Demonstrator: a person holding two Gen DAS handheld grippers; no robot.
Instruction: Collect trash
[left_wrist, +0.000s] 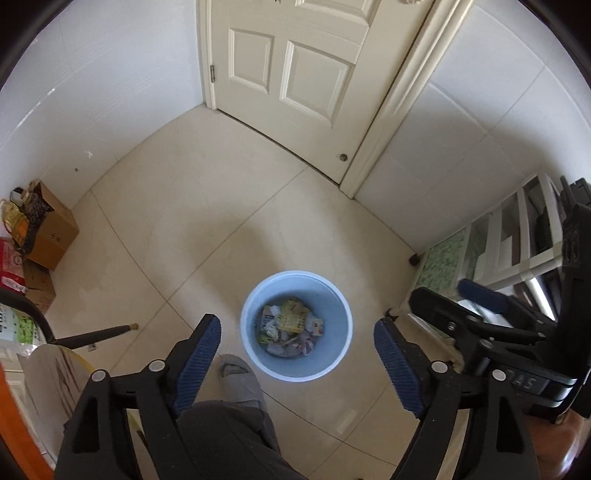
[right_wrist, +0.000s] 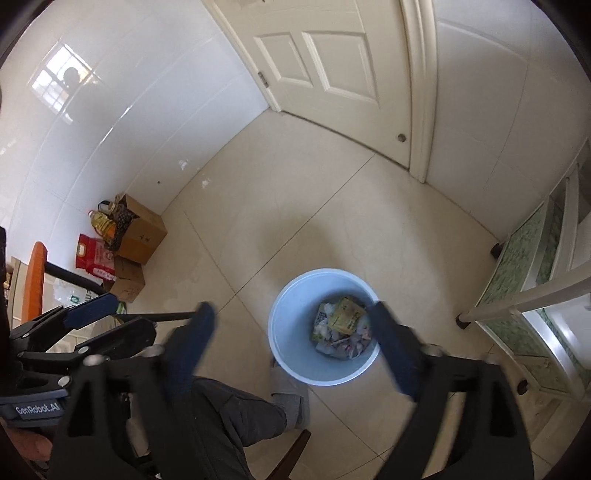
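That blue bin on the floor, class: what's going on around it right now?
A person holds a claw in each hand above the light blue bin, which stands upright on the tiled floor with wrappers and crumpled paper already inside. The left claw and right claw are both open and hold nothing. The person's slippered foot is beside the bin.

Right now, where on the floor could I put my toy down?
Bare tiles stretch between the blue bin, the door and the white wall. It is crowded by the cardboard boxes in the left corner and by the shelf.
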